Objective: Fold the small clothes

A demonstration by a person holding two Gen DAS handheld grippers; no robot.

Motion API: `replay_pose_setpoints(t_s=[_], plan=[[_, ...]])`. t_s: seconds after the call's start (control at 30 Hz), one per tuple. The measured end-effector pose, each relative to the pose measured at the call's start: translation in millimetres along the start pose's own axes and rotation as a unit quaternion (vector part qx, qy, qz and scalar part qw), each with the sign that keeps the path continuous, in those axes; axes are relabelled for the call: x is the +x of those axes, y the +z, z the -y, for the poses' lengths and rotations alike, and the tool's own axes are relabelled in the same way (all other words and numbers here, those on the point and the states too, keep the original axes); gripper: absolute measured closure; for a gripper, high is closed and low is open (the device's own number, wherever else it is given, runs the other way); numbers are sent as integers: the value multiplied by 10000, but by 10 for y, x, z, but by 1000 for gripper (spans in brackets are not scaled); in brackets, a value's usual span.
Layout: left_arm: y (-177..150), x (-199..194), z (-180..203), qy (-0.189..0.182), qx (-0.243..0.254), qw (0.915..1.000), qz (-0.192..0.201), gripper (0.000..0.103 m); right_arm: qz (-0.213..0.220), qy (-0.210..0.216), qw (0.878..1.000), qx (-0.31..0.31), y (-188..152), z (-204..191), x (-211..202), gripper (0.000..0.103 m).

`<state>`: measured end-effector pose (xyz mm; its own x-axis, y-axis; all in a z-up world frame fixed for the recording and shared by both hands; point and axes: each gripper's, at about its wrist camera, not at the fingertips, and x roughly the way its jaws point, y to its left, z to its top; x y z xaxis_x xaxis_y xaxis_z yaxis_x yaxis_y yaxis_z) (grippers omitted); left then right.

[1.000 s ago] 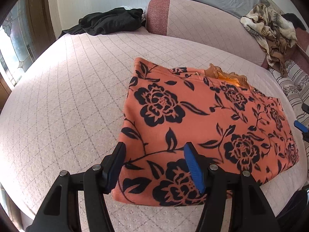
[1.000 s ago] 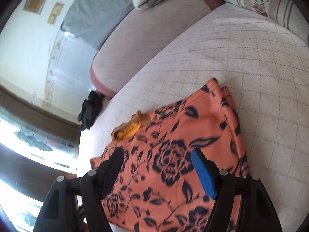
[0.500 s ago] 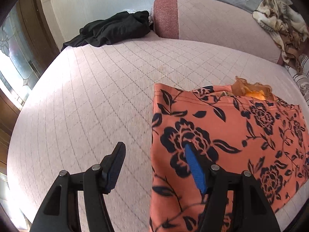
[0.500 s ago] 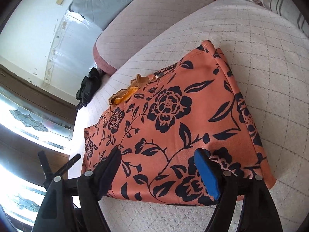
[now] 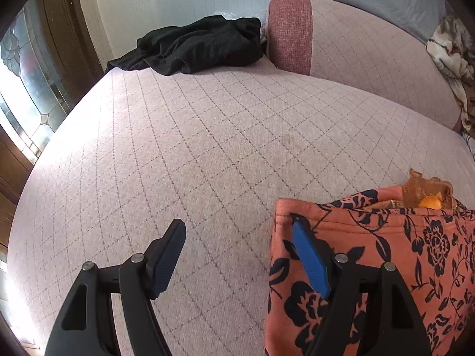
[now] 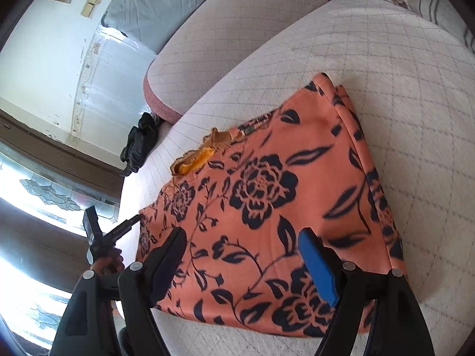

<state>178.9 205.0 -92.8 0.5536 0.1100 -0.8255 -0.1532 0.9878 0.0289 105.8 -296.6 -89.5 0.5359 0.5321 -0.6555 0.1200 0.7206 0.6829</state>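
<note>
A folded orange garment with black flowers [image 6: 282, 195] lies flat on the quilted pink bed; it also shows at the lower right of the left wrist view [image 5: 386, 255]. An orange lace edge [image 6: 196, 155] sticks out at its far side. My left gripper [image 5: 237, 237] is open and empty, its right finger over the garment's left corner, its left finger over bare bed. My right gripper [image 6: 243, 246] is open and empty above the garment's near edge. The left gripper's tool also shows in the right wrist view [image 6: 101, 234].
A black garment [image 5: 196, 44] lies crumpled at the bed's far left corner by the pink headboard [image 5: 356, 47]. A patterned blanket [image 5: 454, 56] hangs at the far right. A window with leaded glass [image 5: 26, 95] is left of the bed.
My left gripper has moved left, off the garment toward bare bed. My right gripper has pulled back toward the garment's near edge. Both stayed open.
</note>
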Motion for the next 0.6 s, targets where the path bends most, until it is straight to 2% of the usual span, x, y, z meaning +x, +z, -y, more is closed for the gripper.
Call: replay_pose_setpoints(t_s=[0.17,0.23,0.27,0.3,0.37,0.5,0.6], plan=[[-356,-439,148,-372,78,9990,216,27,-163,402,9964,726,651,264,443,23],[-495,-540,222,-451,163,9986,232,27,167,107,9921,1240,875,548,485,23],[-577,-600,254,-487,195,9983,238,27,345,205,9874,1534,958,689,464,23],[-648,-641,274,-540,226,9980,226,27,517,66,9828,1774,1014,797,410,24],[-759,-717,303,-594,203,9978,232,27,733,114,9767,2013,1031,859,279,23],[-927,-715,374,-685,114,9976,59,27,688,-171,9908,1152,833,503,3,23],[-1038,-735,448,-720,140,9973,-34,27,562,37,9948,848,512,290,-190,23]])
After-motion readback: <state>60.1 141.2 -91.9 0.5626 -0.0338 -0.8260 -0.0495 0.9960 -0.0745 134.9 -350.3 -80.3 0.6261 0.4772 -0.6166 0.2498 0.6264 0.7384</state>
